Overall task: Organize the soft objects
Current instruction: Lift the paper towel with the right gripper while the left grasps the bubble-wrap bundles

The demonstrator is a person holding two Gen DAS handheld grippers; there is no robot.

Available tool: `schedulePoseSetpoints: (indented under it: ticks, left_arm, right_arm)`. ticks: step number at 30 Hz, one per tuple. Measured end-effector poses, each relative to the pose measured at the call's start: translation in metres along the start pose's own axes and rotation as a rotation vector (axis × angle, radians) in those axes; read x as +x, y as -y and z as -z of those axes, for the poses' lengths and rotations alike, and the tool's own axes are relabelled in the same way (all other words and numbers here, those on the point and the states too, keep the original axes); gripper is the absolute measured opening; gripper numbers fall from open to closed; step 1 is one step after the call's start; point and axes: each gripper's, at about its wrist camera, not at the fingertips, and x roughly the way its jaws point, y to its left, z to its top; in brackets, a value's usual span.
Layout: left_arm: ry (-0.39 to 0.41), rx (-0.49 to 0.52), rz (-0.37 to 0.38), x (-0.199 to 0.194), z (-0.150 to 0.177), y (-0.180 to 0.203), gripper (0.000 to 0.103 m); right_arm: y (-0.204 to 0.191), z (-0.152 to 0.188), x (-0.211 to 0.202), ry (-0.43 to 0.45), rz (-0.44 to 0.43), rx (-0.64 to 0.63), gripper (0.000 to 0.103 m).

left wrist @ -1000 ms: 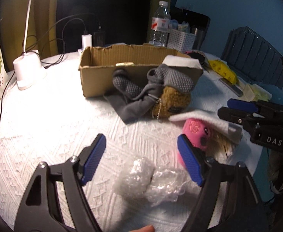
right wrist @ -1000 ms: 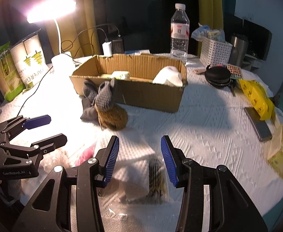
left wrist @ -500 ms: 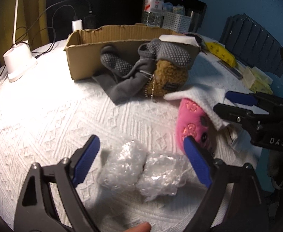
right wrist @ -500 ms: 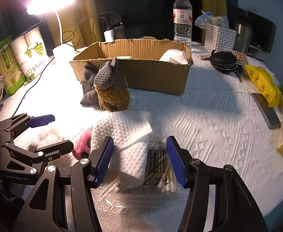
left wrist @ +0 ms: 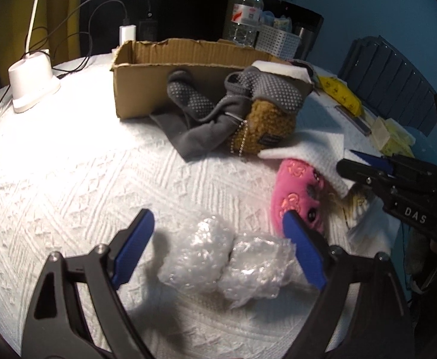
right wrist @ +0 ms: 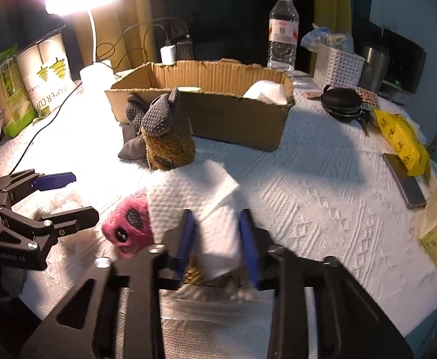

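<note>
Two clear bubble-wrap bundles lie on the white tablecloth between the blue pads of my left gripper, which stands open and apart from them. A pink plush lies to their right, half under a white paper towel. My right gripper is closing, and its pads press the near fold of that towel. Further back, a brown plush under grey dotted socks leans on a cardboard box that holds a white wad.
A lamp base and cables sit at the back left beside a paper cup pack. Behind the box stand a water bottle and a white basket. A black case, yellow packet and phone lie right.
My left gripper spread wider and came in closer over the bubble wrap. My right gripper opened, then closed on the paper towel's near fold.
</note>
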Motion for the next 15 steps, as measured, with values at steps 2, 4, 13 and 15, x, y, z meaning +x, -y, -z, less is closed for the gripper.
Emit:
schedulePoseSetpoints:
  ticks: [2, 4, 13, 15]
  left_arm:
    - [0.001, 0.005, 0.004, 0.0, 0.0, 0.001, 0.082]
    - [-0.009, 0.013, -0.002, 0.001, 0.001, 0.003, 0.078]
    - [-0.024, 0.042, -0.035, -0.001, 0.003, 0.013, 0.063]
    - [-0.022, 0.047, -0.039, -0.004, 0.003, 0.014, 0.06]
  right_arm:
    - [0.004, 0.0, -0.004, 0.015, -0.006, 0.009, 0.019]
    - [0.008, -0.001, -0.008, 0.028, -0.009, 0.011, 0.016]
    - [0.032, -0.009, -0.03, 0.128, -0.04, 0.036, 0.014]
    - [0.037, -0.011, -0.034, 0.146, -0.047, 0.042, 0.013]
